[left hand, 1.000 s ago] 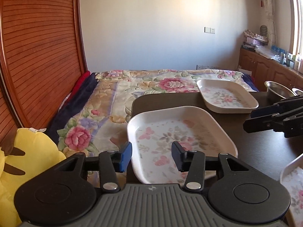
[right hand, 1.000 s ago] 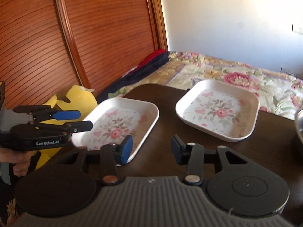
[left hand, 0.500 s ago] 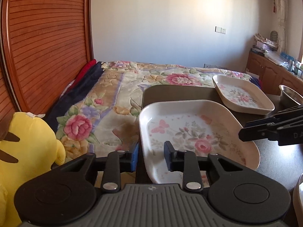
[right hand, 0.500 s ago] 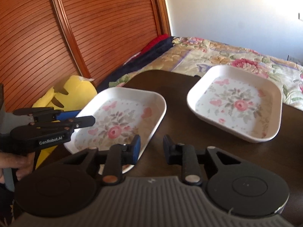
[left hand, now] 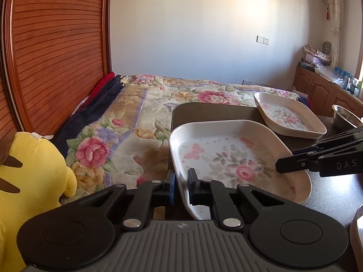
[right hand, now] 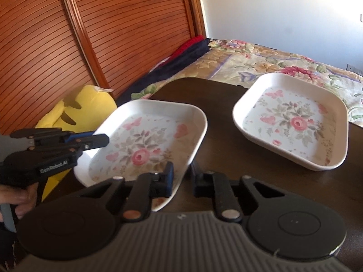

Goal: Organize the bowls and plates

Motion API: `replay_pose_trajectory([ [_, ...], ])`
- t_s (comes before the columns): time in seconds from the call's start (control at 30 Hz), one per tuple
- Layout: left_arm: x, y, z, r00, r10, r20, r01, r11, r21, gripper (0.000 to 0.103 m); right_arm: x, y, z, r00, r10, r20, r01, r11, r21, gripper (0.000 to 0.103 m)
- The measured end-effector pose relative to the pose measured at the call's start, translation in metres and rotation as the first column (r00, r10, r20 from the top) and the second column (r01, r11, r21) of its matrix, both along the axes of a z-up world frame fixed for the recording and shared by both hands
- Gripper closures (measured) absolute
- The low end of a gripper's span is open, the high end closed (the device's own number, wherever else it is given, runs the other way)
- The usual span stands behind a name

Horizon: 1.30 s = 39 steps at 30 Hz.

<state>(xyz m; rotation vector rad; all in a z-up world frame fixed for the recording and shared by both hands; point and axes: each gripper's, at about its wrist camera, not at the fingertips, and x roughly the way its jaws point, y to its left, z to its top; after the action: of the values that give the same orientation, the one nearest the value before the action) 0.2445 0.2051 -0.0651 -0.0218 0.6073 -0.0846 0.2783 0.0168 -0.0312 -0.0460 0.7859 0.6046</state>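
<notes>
Both claws are on the same floral plate, the near plate (left hand: 238,156), which sits at the left corner of the dark bench (right hand: 226,104) with its edge poking out past the bench side. The left claw (left hand: 180,187) is clamped on the plate's near-left rim, one finger outside, one inside. From the right wrist cam, the right claw (right hand: 182,179) straddles the rim on the opposite side, with the wall of the plate between its fingers, so it looks pinched on too, though there's some motion blur there.

What each cam gets that the other doesn't: the left wrist view shows a steel bowl (left hand: 344,117) at the far right of the bench, cut off by the frame, plus a wooden cabinet (left hand: 317,90) with clutter on top that's too small to make out. There's also a sliver of something white at the bottom right corner, can't tell what. The right wrist view shows the person's hand (right hand: 15,199) gripping the left tool's handle, mostly cropped.

Both views catch the far plate (right hand: 292,122), same pattern, sitting flat farther back on the bench and well apart from the near one. Flowery bed (left hand: 158,104) behind, yellow plush toy (left hand: 29,170) down on the left by the slatted wooden wall (right hand: 68,34).
</notes>
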Motion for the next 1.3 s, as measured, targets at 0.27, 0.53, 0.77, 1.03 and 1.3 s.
replay_pose_trajectory([
  [0.27,-0.001,-0.001,0.001,1.0,0.007,-0.004,-0.007,1.0,-0.004,0.092,-0.001,0.0,0.001,1.0,-0.002,0.007,0.002,1.0,-0.006,0.089],
  [0.53,-0.01,-0.009,0.011,1.0,-0.002,-0.001,0.002,1.0,-0.029,0.092,-0.001,-0.014,0.004,0.999,-0.037,-0.015,0.037,0.999,0.028,0.091],
  [0.77,-0.021,-0.027,0.02,1.0,-0.014,0.025,0.014,1.0,0.001,0.092,-0.015,-0.032,0.018,0.999,-0.041,0.023,0.04,0.998,0.049,0.091],
  [1.03,-0.04,-0.05,0.037,0.998,-0.044,0.054,0.044,0.999,-0.002,0.092,-0.035,-0.06,0.031,0.997,-0.067,0.039,0.064,0.994,0.089,0.091],
  [1.3,-0.063,-0.081,0.053,0.993,-0.069,0.096,0.07,0.998,-0.004,0.092,-0.063,-0.086,0.047,0.993,-0.093,0.079,0.085,0.992,0.096,0.091],
])
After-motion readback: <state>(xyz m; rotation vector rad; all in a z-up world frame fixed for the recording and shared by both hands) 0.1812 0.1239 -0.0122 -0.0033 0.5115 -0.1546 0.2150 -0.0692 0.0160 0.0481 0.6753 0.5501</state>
